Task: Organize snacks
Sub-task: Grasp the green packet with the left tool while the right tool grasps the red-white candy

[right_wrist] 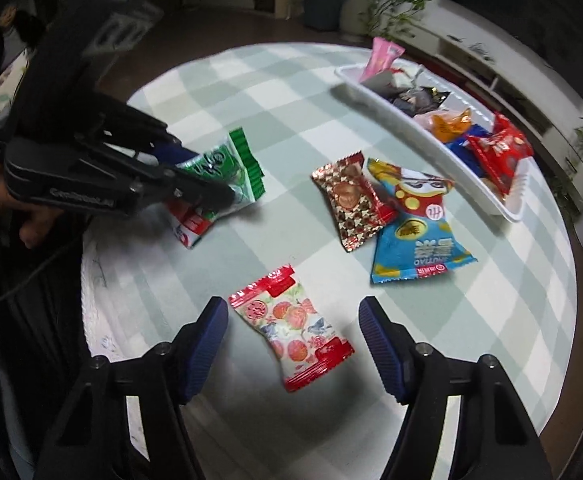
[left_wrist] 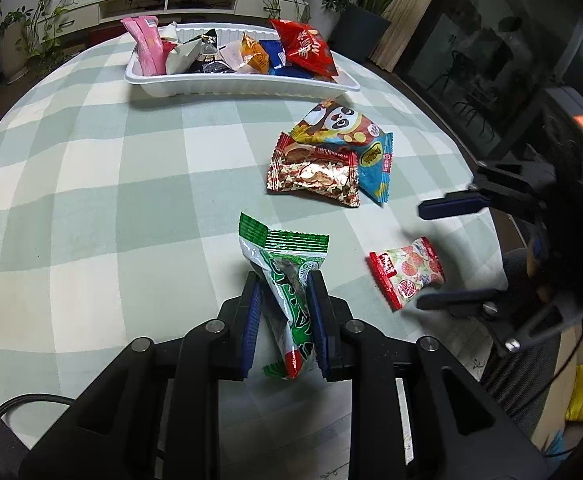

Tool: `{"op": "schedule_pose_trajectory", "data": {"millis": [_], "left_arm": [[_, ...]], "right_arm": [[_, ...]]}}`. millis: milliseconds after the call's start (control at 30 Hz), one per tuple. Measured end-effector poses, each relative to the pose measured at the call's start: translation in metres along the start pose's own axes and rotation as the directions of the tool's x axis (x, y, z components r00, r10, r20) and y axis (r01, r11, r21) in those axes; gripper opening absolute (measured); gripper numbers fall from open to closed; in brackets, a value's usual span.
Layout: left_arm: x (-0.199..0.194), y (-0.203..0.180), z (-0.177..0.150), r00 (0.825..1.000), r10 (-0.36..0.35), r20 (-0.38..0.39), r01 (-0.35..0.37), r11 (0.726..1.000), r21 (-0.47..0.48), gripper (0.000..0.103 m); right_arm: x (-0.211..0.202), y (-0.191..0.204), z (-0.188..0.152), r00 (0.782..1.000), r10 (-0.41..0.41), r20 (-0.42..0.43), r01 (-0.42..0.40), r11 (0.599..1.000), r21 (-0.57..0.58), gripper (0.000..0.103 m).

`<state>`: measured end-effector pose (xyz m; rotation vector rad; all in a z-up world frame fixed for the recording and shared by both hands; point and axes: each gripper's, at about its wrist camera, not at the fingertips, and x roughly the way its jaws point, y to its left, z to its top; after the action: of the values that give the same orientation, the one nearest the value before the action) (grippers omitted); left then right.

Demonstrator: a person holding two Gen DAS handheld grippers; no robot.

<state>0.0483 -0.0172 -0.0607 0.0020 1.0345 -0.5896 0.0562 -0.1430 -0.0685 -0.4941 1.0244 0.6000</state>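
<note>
A round table (left_wrist: 91, 160) fills the middle of the room, covered with a pale green and cream checked cloth (right_wrist: 275, 92). Beyond it, against a white wall, runs a long, low white cabinet with open shelves (left_wrist: 163, 2), some cables lying on its top. Leafy green houseplants (left_wrist: 51, 12) stand to either side of it, and a taller plant rises from a dark square planter (left_wrist: 361, 34). Next to that planter is a light wooden panel (left_wrist: 407, 12), then a wide dark glass pane (left_wrist: 471, 52) showing dim reflections. The light is cool and indoor, brightest on the cloth.
</note>
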Motion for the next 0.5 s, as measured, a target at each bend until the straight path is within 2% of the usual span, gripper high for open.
{"op": "schedule_pose_trajectory", "data": {"millis": [133,367,500], "left_arm": [[0.001,0.002,-0.001,1.0,0.005,-0.008,-0.005,1.0,-0.004,0.021],[0.004,0.003,-0.002,1.0,0.013,-0.015,-0.013,1.0,-0.004,0.021],[0.004,0.003,-0.002,1.0,0.014,-0.014,-0.014,1.0,-0.003,0.021]], "right_arm": [[0.018,0.0,0.002,0.997,0.04,-0.068,-0.042,0.998,-0.037,0.064],[0.019,0.004,0.002,0.994,0.082,-0.073,-0.085,0.996,-0.04,0.048],[0.018,0.004,0.002,0.993,0.094,-0.075,-0.095,0.995,-0.013,0.047]]}}
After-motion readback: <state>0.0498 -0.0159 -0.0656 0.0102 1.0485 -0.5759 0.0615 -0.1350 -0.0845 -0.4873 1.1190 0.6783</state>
